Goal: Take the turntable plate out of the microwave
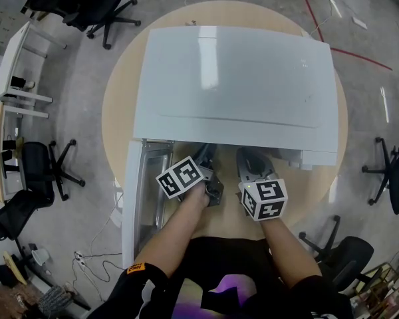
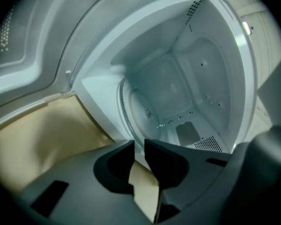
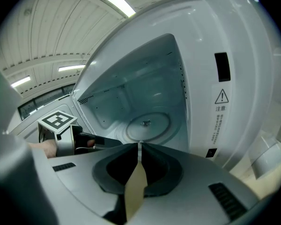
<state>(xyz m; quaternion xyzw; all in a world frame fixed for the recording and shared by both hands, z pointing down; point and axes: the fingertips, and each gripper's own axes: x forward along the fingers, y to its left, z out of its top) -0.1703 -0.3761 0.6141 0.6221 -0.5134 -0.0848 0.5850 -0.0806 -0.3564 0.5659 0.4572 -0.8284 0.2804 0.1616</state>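
The white microwave [image 1: 239, 85] stands on a round table with its door [image 1: 138, 198] swung open to the left. The glass turntable plate [image 3: 147, 125] lies flat on the cavity floor. My left gripper [image 1: 207, 161] reaches into the opening at the left, rolled onto its side. Its jaws [image 2: 139, 146] stand a narrow gap apart, and the near rim of the plate [image 2: 140, 102] runs down into that gap. No pad visibly presses the glass. My right gripper [image 1: 253, 161] hangs at the opening beside it, jaws [image 3: 139, 146] together, short of the plate.
The wooden table [image 1: 120, 111] shows around the microwave. The open door hems the left gripper [image 3: 110, 142] in on its left. The panel with a warning label [image 3: 221, 97] bounds the cavity on the right. Office chairs [image 1: 100, 5] [image 1: 46, 171] [image 1: 346, 251] stand on the floor around.
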